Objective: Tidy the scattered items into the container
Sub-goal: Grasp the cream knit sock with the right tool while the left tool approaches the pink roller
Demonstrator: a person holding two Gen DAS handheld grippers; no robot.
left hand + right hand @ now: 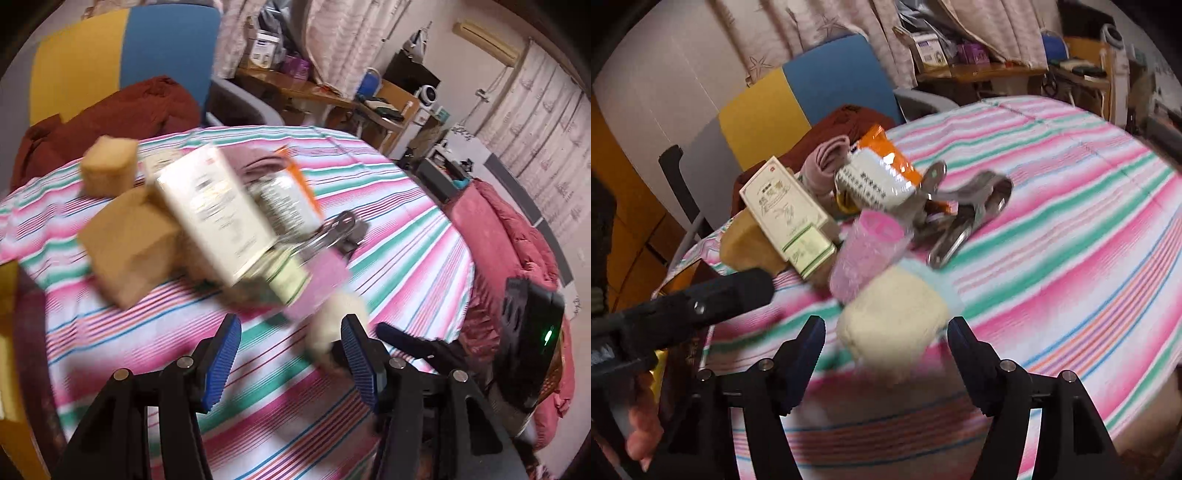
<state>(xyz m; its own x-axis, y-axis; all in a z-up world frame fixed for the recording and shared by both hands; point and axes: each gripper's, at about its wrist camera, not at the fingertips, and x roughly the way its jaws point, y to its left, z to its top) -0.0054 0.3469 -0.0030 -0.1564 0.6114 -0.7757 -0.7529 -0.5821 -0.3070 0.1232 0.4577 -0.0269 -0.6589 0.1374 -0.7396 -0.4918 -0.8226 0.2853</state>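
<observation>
Blue-padded fingers [223,360] of the left gripper [291,360] stand spread apart and grasp nothing, above the striped cloth [406,258]. Only the right wrist view shows the cream sponge [892,314] clearly, between the spread, empty fingers of the right gripper [886,350], just in front of the pink cup [868,251]. Behind the cup lie a white carton [786,210], an orange packet [882,162] and a metal clamp [964,210]. Right of the cup the cloth is free up to its round edge. A hand [642,435] holds the left gripper low at the left. Which thing is the container, I cannot tell.
</observation>
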